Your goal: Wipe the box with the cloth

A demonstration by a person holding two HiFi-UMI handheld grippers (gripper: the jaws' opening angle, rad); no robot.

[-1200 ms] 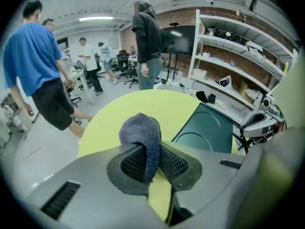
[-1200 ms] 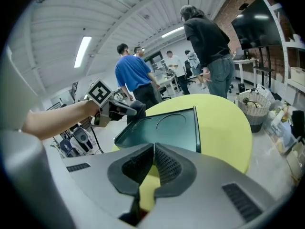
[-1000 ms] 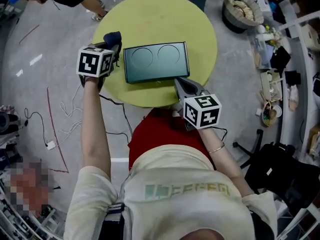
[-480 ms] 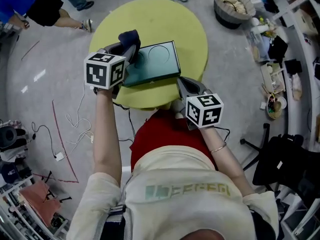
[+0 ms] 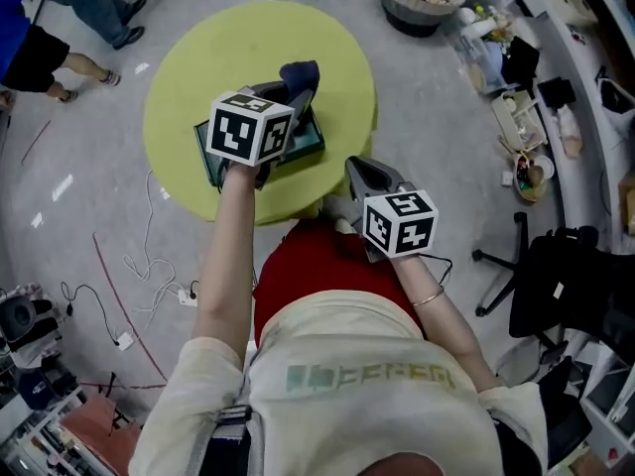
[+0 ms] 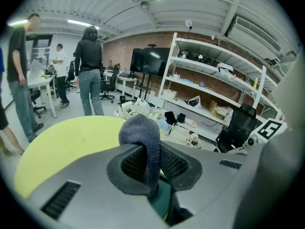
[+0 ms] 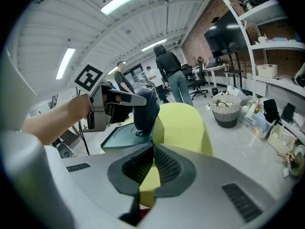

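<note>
One dark blue knitted cloth [image 6: 141, 130] is pinched in the left claw [image 5: 282, 95], seemingly pressed onto the single dark teal flat box [image 7: 121, 136] on the round yellow-green table [image 5: 198, 67], while the right claw [image 7: 152, 149] hangs closed and empty at the table's near edge, over grey workshop floor [image 5: 446, 167].
</note>
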